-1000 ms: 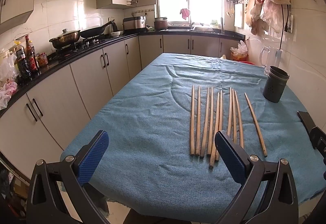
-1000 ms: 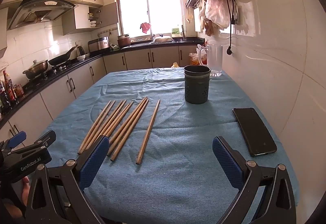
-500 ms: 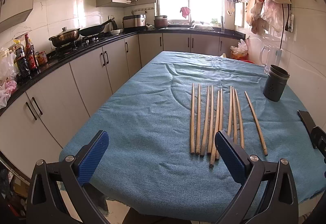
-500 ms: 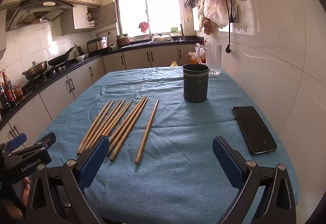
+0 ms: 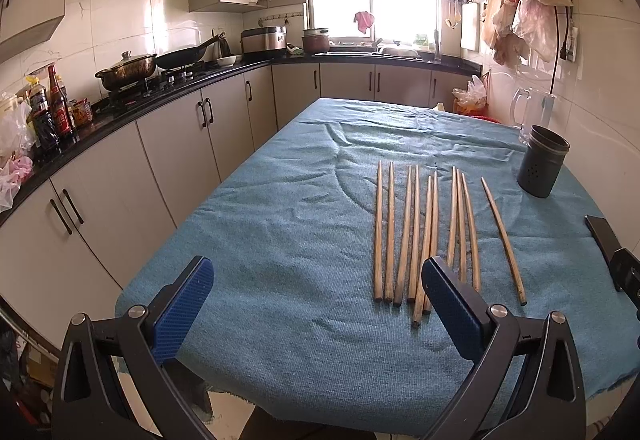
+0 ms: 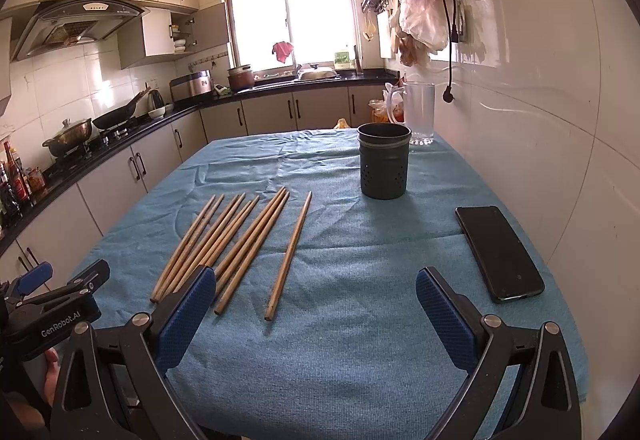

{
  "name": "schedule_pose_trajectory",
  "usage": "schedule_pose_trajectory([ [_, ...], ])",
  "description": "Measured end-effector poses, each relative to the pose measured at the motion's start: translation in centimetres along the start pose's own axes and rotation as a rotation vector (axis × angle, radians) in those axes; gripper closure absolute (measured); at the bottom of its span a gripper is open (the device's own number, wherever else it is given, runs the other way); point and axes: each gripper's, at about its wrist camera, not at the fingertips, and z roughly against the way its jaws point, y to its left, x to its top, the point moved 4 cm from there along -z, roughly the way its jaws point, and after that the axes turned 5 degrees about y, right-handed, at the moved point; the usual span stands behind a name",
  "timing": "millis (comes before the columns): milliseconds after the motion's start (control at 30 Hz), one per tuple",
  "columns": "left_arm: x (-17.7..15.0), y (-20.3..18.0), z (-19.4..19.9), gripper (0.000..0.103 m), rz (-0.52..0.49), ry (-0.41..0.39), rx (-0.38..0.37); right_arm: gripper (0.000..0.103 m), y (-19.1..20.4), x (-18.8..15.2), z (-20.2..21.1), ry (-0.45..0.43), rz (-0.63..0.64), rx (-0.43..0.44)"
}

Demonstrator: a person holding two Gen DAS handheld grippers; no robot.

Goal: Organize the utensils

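Note:
Several wooden chopsticks (image 5: pixel 424 236) lie side by side on the blue cloth, seen also as chopsticks (image 6: pixel 236 240) in the right wrist view; one single chopstick (image 6: pixel 290 254) lies apart to their right. A dark perforated holder (image 6: pixel 384 165) stands upright beyond them, also visible as the holder (image 5: pixel 543 166) at the right in the left wrist view. My left gripper (image 5: pixel 316 304) is open above the table's near edge, left of the chopsticks' near ends. My right gripper (image 6: pixel 316 304) is open, empty, near the single chopstick's near end.
A black phone (image 6: pixel 498 252) lies flat at the table's right edge by the tiled wall. A clear glass pitcher (image 6: pixel 418 112) stands behind the holder. Kitchen cabinets and a stove with pans (image 5: pixel 128 68) run along the left. The blue tablecloth (image 5: pixel 280 200) has wrinkles.
Both views have shifted only slightly; the right gripper has crept a little forward toward the chopsticks. Nothing on the table has moved.

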Motion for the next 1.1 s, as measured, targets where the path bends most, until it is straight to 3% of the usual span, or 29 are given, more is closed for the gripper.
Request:
schedule_pose_trajectory([
  [867,0.0,0.1,-0.2,0.000,-0.004,0.010,-0.007,0.002,0.0,-0.3,-0.3,0.011,-0.005,0.004],
  [1000,0.4,0.9,-2.1,0.000,0.000,0.105,-0.071,0.004,-0.2,0.6,-0.9,0.029,-0.003,0.023],
  [1100,1.7,1.4,-4.0,0.000,0.001,0.165,-0.096,0.009,-0.6,2.1,-2.3,0.091,-0.015,0.077],
])
